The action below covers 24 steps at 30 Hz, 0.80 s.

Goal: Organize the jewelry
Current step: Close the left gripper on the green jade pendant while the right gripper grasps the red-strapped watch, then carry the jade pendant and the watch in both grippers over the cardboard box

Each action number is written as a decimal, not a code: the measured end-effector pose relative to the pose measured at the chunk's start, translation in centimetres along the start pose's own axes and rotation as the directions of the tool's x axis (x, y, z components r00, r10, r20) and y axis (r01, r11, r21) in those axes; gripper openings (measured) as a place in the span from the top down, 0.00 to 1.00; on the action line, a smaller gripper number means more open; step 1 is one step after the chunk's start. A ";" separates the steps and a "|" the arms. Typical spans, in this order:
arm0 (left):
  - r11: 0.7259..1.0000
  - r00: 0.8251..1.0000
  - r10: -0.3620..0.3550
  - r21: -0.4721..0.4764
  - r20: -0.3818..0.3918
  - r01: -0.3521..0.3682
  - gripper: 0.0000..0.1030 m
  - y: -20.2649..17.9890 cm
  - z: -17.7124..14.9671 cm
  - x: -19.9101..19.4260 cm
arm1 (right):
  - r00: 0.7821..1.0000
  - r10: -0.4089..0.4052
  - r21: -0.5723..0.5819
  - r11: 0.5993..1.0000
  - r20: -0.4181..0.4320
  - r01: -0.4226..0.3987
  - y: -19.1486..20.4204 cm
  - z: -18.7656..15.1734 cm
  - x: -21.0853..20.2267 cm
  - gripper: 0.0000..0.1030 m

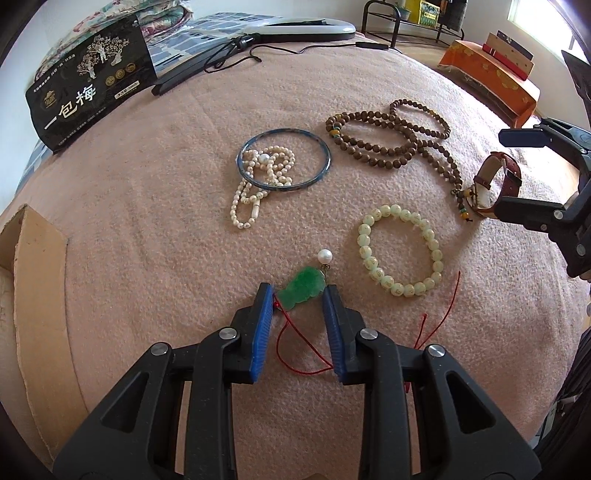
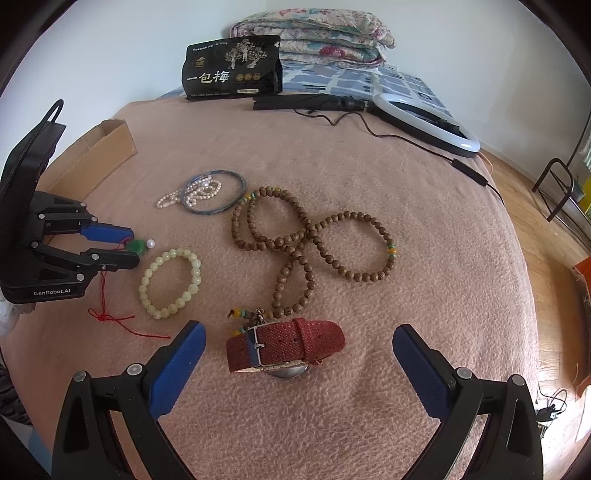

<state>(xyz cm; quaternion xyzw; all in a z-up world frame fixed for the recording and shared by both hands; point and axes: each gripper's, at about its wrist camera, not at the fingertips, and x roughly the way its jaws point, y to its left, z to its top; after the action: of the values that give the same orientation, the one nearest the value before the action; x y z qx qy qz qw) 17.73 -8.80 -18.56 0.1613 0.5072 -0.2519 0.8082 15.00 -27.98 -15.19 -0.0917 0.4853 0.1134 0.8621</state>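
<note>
Green stone: the carved green jade pendant with a white pearl bead on top lies low in the middle of the left wrist view, between the blue pads of the left gripper.
Left gripper state: narrowed around the pendant, pads at or just touching its two sides; whether it already bears on the stone I cannot tell.
Grip advice: I would squeeze on the flat flanks of the stone, not on the pearl or its small metal link, and lift slowly, since the thin red cord trails back under the jaws and off to the lower right and could drag or snag.
Right gripper state: the right gripper is spread wide, holding nothing, with the red textured-leather strap watch lying between its fingers at the bottom centre of the right wrist view.
Watch advice: closing across the strap near the buckle looks safer than pinching the round metal case underneath.
Neighbours: the pale green bead bracelet sits near the pendant, to its right; the long brown wooden bead strand has its tassel end just beside the watch, so a lift may pull it along.
Destination: likely the open cardboard box at the left edge.
Surface: pink fuzzy blanket, soft, so pieces sink in a little.
Room: black printed bag, white ring light, folded floral quilt at the top; wooden floor on the right.
</note>
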 end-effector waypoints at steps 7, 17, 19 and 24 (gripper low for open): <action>1.000 1.000 -0.005 -0.010 0.002 0.005 0.90 -0.1 0.0 0.0 | 1.000 -0.002 -0.011 1.000 -0.013 0.002 0.4 0.2 0.8 0.06; 0.998 1.000 -0.017 -0.060 0.011 0.017 0.91 0.3 -0.1 -0.3 | 0.998 0.035 0.003 0.999 -0.046 -0.035 0.1 -0.4 1.2 0.36; 0.998 1.000 -0.013 -0.066 0.014 0.014 0.91 0.4 -0.1 -0.5 | 0.998 0.035 0.003 0.999 -0.042 -0.035 0.0 -0.5 1.0 0.36; 0.996 0.999 -0.015 -0.089 0.032 0.018 0.91 0.9 -0.1 -1.6 | 0.999 0.039 0.010 0.999 -0.020 -0.038 -0.2 -0.4 -0.1 0.37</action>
<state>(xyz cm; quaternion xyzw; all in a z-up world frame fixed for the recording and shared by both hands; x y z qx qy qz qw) 17.54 -7.63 -17.14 0.1165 0.5065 -0.2382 0.8205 14.68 -28.28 -15.30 -0.0793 0.4962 0.1266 0.8552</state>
